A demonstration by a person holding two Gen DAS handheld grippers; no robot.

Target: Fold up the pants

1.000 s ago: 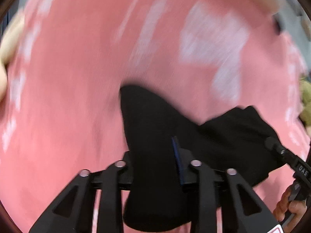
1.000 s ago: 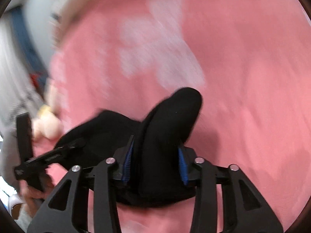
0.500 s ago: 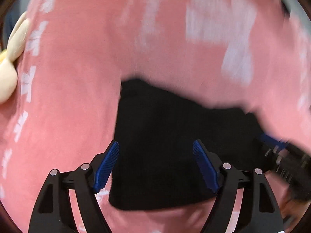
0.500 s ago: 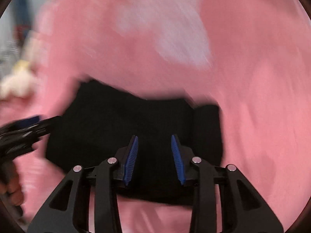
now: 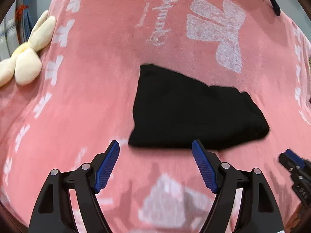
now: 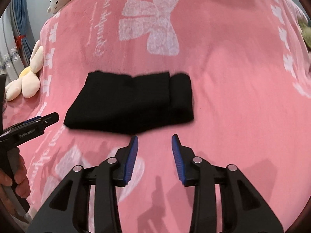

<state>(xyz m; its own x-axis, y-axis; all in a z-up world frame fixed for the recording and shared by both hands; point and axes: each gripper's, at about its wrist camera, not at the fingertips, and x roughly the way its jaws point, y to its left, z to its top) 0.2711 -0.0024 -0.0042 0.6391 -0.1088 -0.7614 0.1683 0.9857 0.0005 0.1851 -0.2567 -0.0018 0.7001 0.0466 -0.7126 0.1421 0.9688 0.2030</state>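
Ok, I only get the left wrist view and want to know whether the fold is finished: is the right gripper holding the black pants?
Observer: No. The right gripper is open and empty, with its tips just short of the near edge of the black pants.
Operator: Is the bundle tidy at its right end?
Observer: Fairly. A narrower folded layer sits at that end, with a clear edge running front to back. The bundle lies flat on the pink blanket.
Operator: Where does my left gripper sit from there?
Observer: The left gripper is off the bundle's near left corner and appears clear of the cloth.
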